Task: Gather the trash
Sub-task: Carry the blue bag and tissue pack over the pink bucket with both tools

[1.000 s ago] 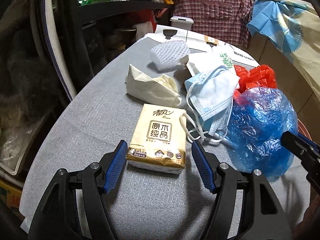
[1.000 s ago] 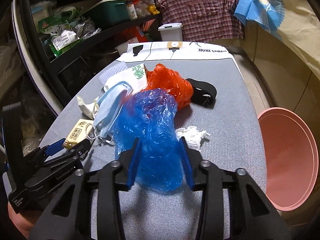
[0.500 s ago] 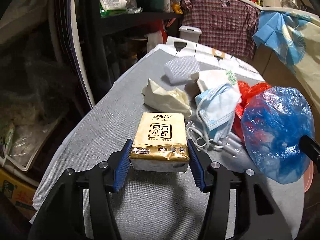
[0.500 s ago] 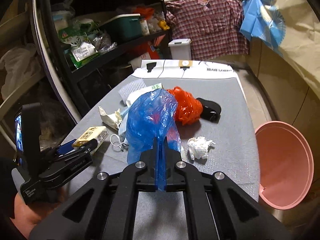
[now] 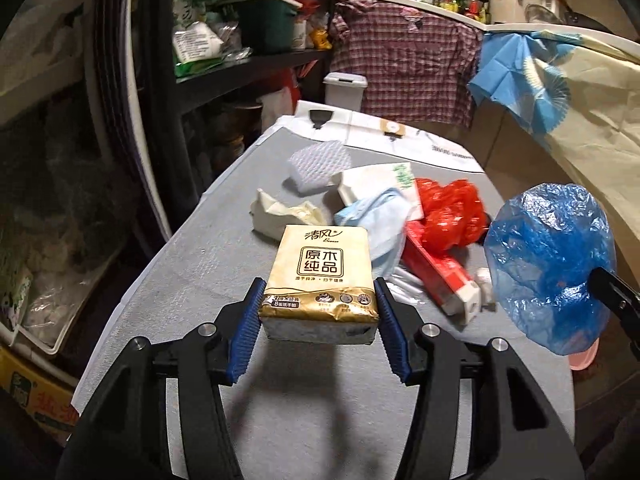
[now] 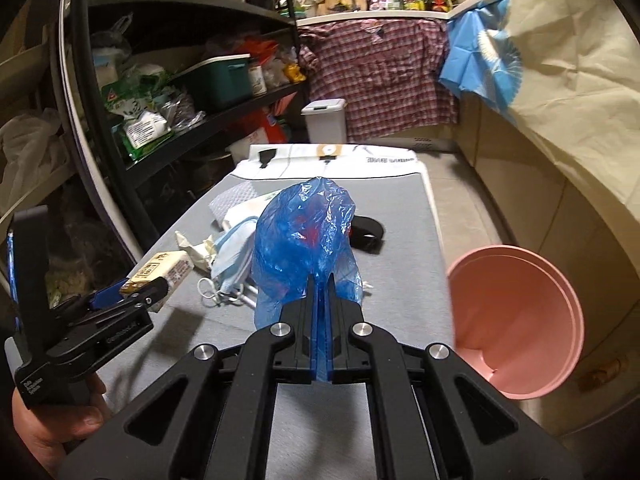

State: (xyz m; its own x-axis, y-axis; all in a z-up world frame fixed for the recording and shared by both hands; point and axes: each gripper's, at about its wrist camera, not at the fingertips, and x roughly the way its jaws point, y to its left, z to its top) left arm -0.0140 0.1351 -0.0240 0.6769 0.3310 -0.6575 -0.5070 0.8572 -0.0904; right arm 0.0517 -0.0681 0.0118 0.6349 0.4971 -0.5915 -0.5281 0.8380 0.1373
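My left gripper point(image 5: 318, 304) is shut on a tan tissue pack point(image 5: 320, 276) with printed characters, held up off the grey table point(image 5: 208, 264). The right wrist view shows that pack point(image 6: 164, 270) at the left. My right gripper point(image 6: 320, 284) is shut on a crumpled blue plastic bag point(image 6: 304, 236), lifted above the table; the same bag point(image 5: 548, 264) hangs at the right of the left wrist view. On the table lie a red plastic bag point(image 5: 452, 212), a blue face mask point(image 5: 380, 216), a red-and-white box point(image 5: 440, 276), a cream wrapper point(image 5: 280, 216) and a white foam pad point(image 5: 316, 164).
A pink bin point(image 6: 516, 316) stands on the floor right of the table. A black strap point(image 6: 366, 234) lies behind the blue bag. Dark shelving point(image 6: 180, 80) full of goods runs along the left. A white lidded bin point(image 6: 324, 120) and a plaid shirt point(image 6: 380, 76) are beyond.
Both grippers closed on their loads and rose: the left lifted the tissue pack off the table, the right pinched the blue bag and raised it.
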